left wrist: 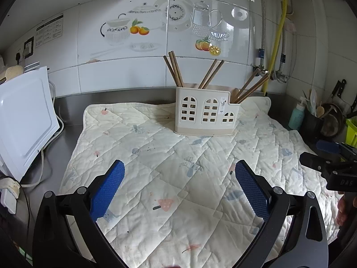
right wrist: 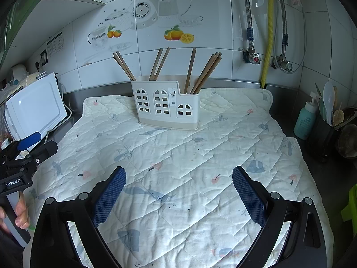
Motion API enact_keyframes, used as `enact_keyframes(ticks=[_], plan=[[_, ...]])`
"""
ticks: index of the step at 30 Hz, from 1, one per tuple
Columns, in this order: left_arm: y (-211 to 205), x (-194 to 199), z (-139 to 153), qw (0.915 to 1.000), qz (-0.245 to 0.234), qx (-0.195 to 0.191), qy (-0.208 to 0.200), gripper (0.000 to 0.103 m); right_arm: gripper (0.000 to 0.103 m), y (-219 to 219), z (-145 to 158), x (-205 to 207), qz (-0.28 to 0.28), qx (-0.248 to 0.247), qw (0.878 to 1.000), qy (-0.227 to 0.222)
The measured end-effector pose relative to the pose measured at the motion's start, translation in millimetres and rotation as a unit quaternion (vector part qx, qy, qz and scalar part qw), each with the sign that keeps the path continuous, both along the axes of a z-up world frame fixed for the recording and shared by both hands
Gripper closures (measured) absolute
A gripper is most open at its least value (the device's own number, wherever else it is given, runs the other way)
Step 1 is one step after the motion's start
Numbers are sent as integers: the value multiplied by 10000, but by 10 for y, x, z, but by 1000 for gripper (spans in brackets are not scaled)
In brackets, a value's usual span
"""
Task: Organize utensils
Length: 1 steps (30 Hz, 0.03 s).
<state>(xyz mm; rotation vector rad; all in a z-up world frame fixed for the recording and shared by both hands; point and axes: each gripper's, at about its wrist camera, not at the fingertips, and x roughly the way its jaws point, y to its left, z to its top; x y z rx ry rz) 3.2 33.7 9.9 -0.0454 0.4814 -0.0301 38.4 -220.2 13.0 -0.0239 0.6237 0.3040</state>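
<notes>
A cream utensil holder (left wrist: pixel 206 114) shaped like a row of houses stands upright at the far side of a quilted mat (left wrist: pixel 156 167); it also shows in the right wrist view (right wrist: pixel 167 109). Several brown wooden chopsticks (left wrist: pixel 176 69) lean out of its compartments, also seen from the right (right wrist: pixel 205 73). My left gripper (left wrist: pixel 179 178) is open and empty above the near mat. My right gripper (right wrist: pixel 178 183) is open and empty, also above the near mat. Each gripper shows at the edge of the other's view, the right one (left wrist: pixel 328 154) and the left one (right wrist: pixel 31 145).
A white appliance (left wrist: pixel 24 120) with cables stands at the left on the steel counter (left wrist: pixel 67 102). At the right are a teal soap bottle (right wrist: pixel 304 120), a dark pot of spoons and spatulas (right wrist: pixel 323 138) and a green bin (left wrist: pixel 351 131). Pipes and valves (right wrist: pixel 252 55) run along the tiled wall.
</notes>
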Motion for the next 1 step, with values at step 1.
enact_keyframes(ticks=[1], plan=[[3,-3,2,10000,-2,-17,-11,5,10,0,-2,2,3,9,10000,5]])
